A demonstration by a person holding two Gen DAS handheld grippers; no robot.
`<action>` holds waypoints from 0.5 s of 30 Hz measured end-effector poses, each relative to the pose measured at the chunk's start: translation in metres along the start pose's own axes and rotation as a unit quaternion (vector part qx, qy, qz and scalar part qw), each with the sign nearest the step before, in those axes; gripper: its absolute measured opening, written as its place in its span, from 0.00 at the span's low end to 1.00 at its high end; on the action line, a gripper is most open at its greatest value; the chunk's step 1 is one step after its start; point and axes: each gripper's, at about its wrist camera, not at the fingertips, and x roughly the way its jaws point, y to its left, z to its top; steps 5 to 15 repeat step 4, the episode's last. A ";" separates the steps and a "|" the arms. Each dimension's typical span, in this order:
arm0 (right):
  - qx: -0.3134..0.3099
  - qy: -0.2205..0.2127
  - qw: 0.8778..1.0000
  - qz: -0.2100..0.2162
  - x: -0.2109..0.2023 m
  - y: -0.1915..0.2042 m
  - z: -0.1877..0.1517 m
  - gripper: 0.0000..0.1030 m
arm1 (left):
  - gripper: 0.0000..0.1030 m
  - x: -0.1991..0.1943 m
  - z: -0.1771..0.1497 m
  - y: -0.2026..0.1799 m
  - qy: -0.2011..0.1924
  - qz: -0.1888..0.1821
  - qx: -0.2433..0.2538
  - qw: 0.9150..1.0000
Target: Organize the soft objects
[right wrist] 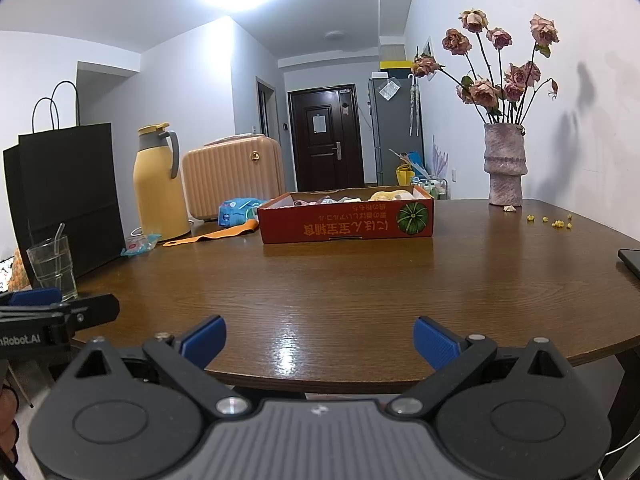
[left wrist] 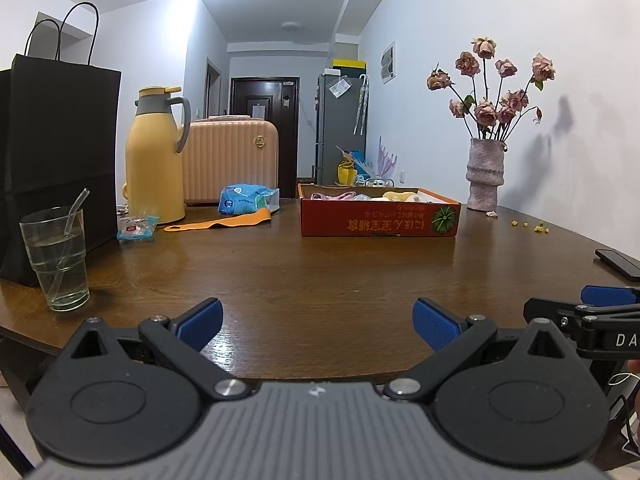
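Soft items [left wrist: 394, 196] lay in the red box [left wrist: 380, 222] toward the table's [left wrist: 300, 276] far edge, while the left gripper [left wrist: 318, 322] and right gripper [right wrist: 320, 340] hovered empty, jaws spread, at its near edge.

Left claw [left wrist: 318, 322] hovers low over the near edge of the brown wooden counter [left wrist: 320, 272], blue pads [left wrist: 202, 320] spread wide, nothing between them. Across the counter sits the orange cardboard box [left wrist: 378, 218], soft pink and yellow things [left wrist: 396, 196] piled inside. Left of it lie an orange strip [left wrist: 224, 222] and a blue packet [left wrist: 244, 199]. A glass of water [left wrist: 56, 258] stands near left, beside a black paper bag [left wrist: 56, 160]. The right claw [left wrist: 588, 308] pokes in at the right edge, its blue pad showing.
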 end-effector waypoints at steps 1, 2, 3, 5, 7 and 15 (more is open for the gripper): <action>0.000 0.000 1.000 0.000 0.000 0.000 0.000 0.98 | 1.00 0.000 0.000 0.000 -0.001 -0.001 -0.001 1.000; 0.000 0.000 1.000 0.000 0.000 0.000 0.000 0.98 | 1.00 0.000 0.000 0.001 -0.002 -0.002 -0.002 1.000; 0.000 0.000 1.000 0.000 0.000 0.000 0.000 0.98 | 1.00 -0.001 0.000 0.001 -0.003 -0.003 -0.003 1.000; 0.000 0.000 1.000 0.000 0.000 0.000 0.000 0.98 | 1.00 -0.001 0.000 0.002 -0.004 -0.003 -0.003 1.000; 0.000 0.000 1.000 0.000 0.000 0.000 0.000 0.98 | 1.00 -0.001 0.000 0.002 -0.004 -0.003 -0.003 1.000; 0.000 0.000 1.000 0.000 0.000 0.000 0.000 0.98 | 1.00 -0.001 0.000 0.002 -0.004 -0.003 -0.003 1.000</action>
